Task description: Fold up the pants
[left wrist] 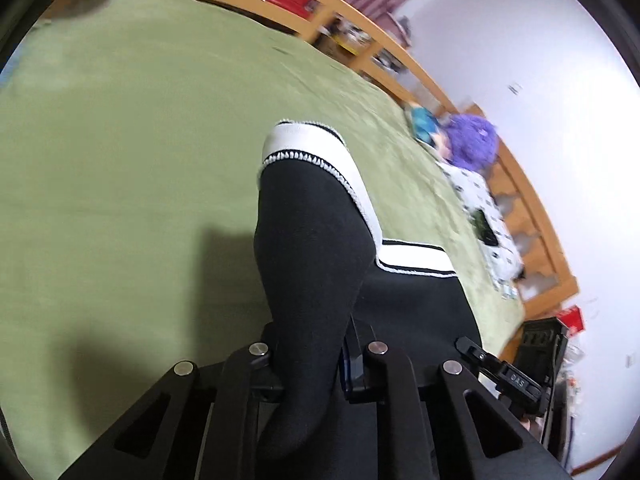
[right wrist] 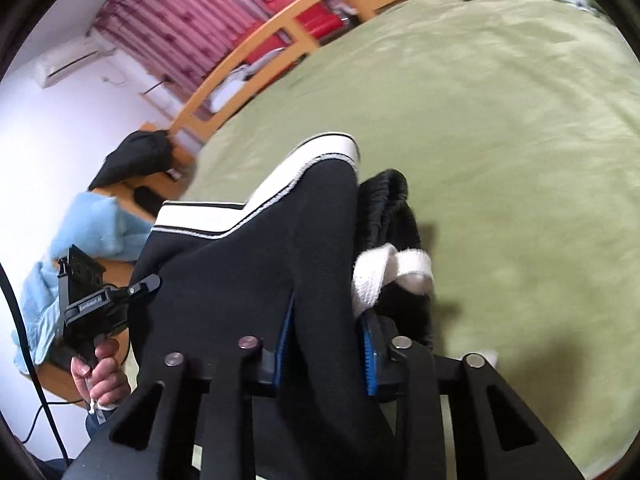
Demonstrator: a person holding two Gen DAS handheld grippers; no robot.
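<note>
Jaws of both grippers are pinching the pants (left wrist: pixel 312 248). Left gripper (left wrist: pixel 308 364) is clamping black fabric above the green bed cover (left wrist: pixel 120 160). Right gripper (right wrist: pixel 324 352) is gripping another fold beside the white drawstring (right wrist: pixel 384 276), with the white-striped edge raised ahead.

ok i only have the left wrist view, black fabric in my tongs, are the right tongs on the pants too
Observer: Yes, the right tongs are shut on the black pants with white side stripes.
Operator: where's the waistband
Observer: Bunched just right of those tongs, its white drawstring looped loose on top.
Operator: anything past the bed on that side
Observer: A light blue fluffy blanket lies beyond the green bed cover, near your hand holding the left tongs.
</note>
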